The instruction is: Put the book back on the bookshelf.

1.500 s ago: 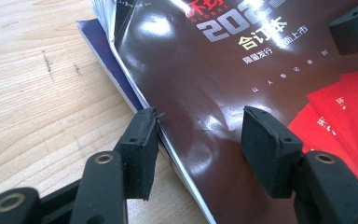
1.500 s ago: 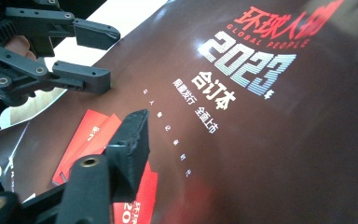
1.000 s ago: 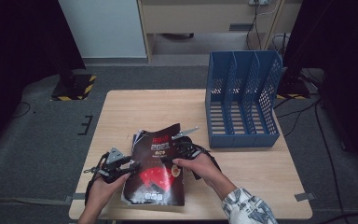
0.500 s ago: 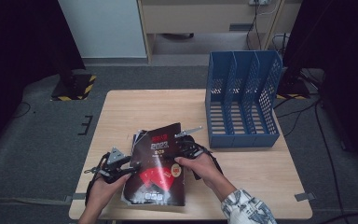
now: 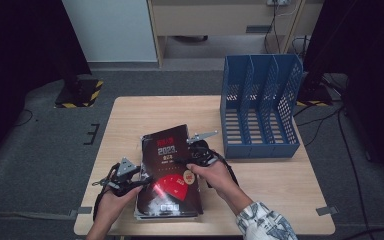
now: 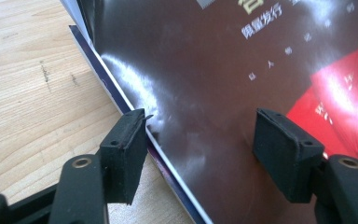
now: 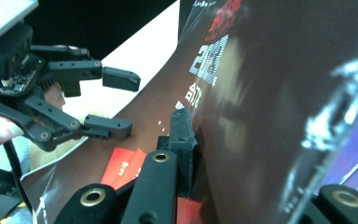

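Magazine [image 5: 169,170]: lies on top of a small stack at the table's [image 5: 130,112] near edge, cover lifting on the right.
Right gripper [image 5: 190,161]: jaws just closing, clenched on that cover edge.
Left gripper [image 5: 142,181]: jaws just opening, spread astride the left edge, pressing nothing.
Tip: lift slowly, or the cover may tear; blue file rack [image 5: 260,107] waits just right.

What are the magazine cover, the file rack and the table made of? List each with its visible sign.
Magazine cover: glossy coated paper, judging by the bright glare streaks.
File rack: probably moulded blue plastic, with perforated walls and a matte look.
Table: wood or wood-look laminate, with pale grain lines.
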Tool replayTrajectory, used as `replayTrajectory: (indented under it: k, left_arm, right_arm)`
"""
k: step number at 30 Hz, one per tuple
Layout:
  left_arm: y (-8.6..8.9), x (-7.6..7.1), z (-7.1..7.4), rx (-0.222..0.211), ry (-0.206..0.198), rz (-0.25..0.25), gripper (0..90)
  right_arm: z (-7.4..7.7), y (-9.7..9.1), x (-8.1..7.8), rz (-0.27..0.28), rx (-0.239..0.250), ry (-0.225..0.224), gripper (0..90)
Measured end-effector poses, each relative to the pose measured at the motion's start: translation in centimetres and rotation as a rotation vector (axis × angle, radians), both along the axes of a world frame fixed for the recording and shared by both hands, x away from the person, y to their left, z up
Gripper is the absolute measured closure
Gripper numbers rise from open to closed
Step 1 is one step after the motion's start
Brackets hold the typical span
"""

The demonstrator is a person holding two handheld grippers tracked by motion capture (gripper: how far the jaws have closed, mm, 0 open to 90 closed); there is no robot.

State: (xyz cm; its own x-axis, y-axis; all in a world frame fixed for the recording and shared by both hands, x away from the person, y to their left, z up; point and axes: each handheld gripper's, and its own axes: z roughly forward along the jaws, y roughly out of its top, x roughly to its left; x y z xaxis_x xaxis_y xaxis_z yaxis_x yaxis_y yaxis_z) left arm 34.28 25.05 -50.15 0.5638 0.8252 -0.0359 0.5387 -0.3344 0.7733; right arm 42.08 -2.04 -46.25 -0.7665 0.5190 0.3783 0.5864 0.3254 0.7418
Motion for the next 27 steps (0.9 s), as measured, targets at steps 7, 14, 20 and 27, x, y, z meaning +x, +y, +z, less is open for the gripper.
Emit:
replayTrajectory:
  k: [7, 14, 20, 27]
  left_arm:
    - [0.1, 0.0, 0.3, -0.026, -0.016, 0.003, 34.1]
    - [0.1, -0.1, 0.4, -0.025, -0.024, -0.001, 33.1]
    - [0.4, -0.1, 0.7, -0.060, -0.044, 0.013, 32.5]
    - [0.6, -0.1, 0.9, -0.089, -0.062, 0.020, 30.1]
  right_arm:
    - [1.5, -0.4, 0.1, -0.002, 0.014, -0.048, 86.1]
    - [2.3, -0.5, -0.1, -0.002, 0.016, -0.078, 86.6]
    - [3.1, -0.5, -0.3, 0.003, 0.026, -0.131, 86.8]
    - [4.4, -0.5, -0.7, 0.006, 0.041, -0.196, 86.9]
